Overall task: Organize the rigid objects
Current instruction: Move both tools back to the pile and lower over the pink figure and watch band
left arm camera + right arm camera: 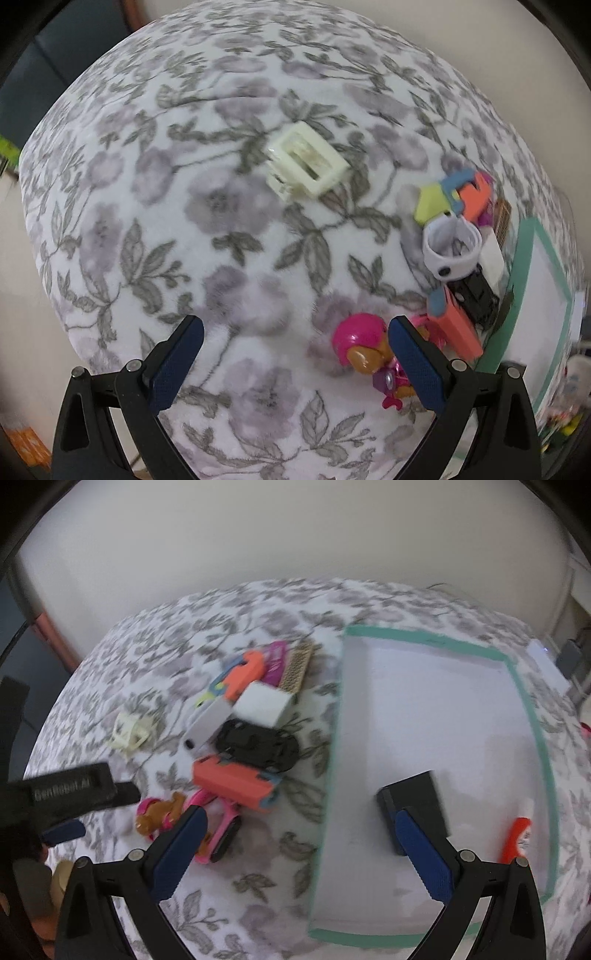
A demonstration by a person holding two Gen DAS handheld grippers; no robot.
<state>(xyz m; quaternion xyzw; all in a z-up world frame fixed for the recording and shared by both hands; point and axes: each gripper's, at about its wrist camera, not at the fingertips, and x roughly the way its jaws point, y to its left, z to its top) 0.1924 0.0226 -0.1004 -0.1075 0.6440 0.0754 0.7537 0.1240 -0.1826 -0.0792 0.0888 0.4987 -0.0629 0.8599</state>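
A flowered blanket [229,258] covers the whole work surface, soft enough that things sit slightly sunk in it. On its right side lies a wide white tray with a green rim [532,716], plainly the place where the loose items are meant to end up. Two things are in it already: a dark block [417,794] near the middle and an orange-and-white tube [517,840] just inside the right edge, well apart from each other.

The rest waits in a heap on the blanket just left of the tray. From the right wrist view I can pick out a white box [263,703], a black toy car [258,744] touching it below, and an orange block [232,779] against the car. A pink scooter [221,834] and a small toy dog with a pink helmet [364,350] lie nearest the person. A cream hair clip [308,164] sits alone, well apart from the heap.

The right gripper [299,853] hangs above the tray's left edge with its jaws spread wide and nothing between them. The left gripper [295,363] is likewise spread and empty, low over the blanket, the toy dog just beside its right finger; I would guess that toy is its next pick.
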